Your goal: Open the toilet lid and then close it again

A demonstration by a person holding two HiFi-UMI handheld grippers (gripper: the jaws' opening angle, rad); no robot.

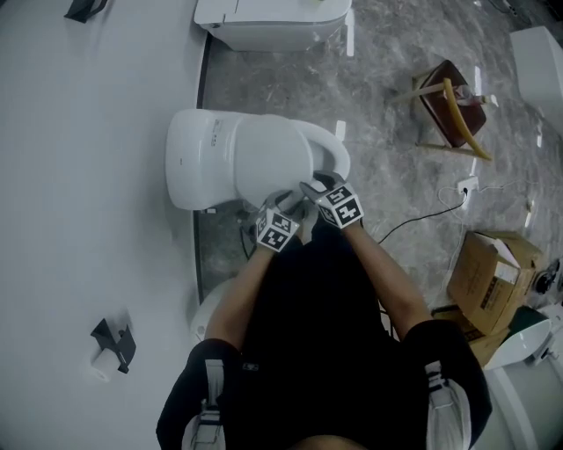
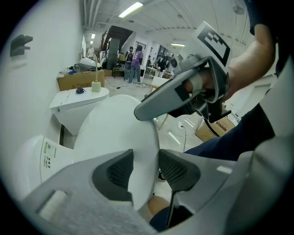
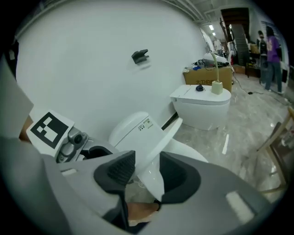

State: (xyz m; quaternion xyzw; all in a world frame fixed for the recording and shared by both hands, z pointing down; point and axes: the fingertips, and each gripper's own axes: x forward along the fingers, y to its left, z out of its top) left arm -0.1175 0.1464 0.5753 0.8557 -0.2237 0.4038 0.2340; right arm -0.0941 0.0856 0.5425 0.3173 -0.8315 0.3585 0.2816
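Observation:
The white toilet stands against the wall, and its lid is tilted up a little above the seat rim. Both grippers are at the lid's front edge, side by side. My left gripper has the lid's edge between its pads, and both pads press on it. My right gripper grips the same edge just beside it, with the thin lid wedged between its dark pads. The bowl under the lid is mostly hidden.
A second toilet stands further along the wall. A wooden chair, a floor socket with a cable and cardboard boxes lie to the right on the marble floor. A black holder hangs on the wall. People stand far back.

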